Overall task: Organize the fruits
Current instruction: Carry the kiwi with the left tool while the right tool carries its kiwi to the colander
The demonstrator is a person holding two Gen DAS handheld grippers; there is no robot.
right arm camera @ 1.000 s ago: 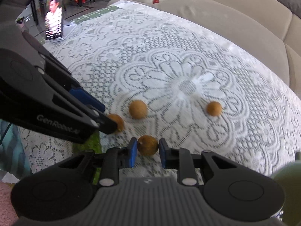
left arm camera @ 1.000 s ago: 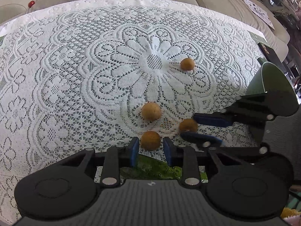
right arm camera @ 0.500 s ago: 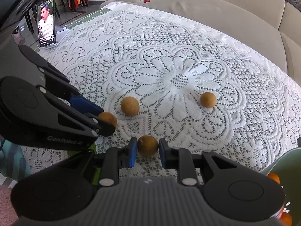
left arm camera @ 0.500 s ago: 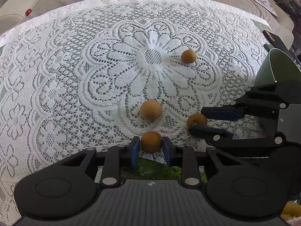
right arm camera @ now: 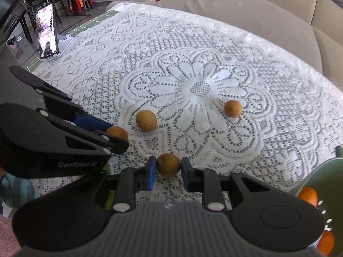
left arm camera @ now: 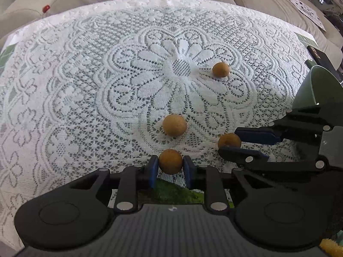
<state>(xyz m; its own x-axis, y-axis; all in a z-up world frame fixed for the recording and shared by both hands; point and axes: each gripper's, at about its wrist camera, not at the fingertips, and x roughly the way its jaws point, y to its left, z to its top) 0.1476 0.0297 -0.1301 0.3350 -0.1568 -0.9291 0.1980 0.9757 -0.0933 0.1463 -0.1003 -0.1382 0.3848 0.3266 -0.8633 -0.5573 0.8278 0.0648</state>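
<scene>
Small round brown fruits lie on a white lace tablecloth (left arm camera: 85, 85). My left gripper (left arm camera: 170, 168) is shut on one fruit (left arm camera: 170, 161); it also shows in the right wrist view (right arm camera: 118, 133). My right gripper (right arm camera: 167, 171) is shut on another fruit (right arm camera: 168, 164), seen in the left wrist view (left arm camera: 229, 140) between its fingers. Two loose fruits lie on the cloth: a near one (left arm camera: 174, 125) (right arm camera: 146, 120) and a far one (left arm camera: 221, 69) (right arm camera: 233, 108).
A green bowl (left arm camera: 315, 92) stands at the right; in the right wrist view (right arm camera: 321, 171) it holds orange fruits (right arm camera: 307, 195). A phone on a stand (right arm camera: 47, 31) is at the table's far left. A beige sofa (right arm camera: 235, 6) lies behind the table.
Both grippers have lifted a little with their fruits held. The right gripper has drawn back to the right, and the bowl's orange fruits have come into its view.
</scene>
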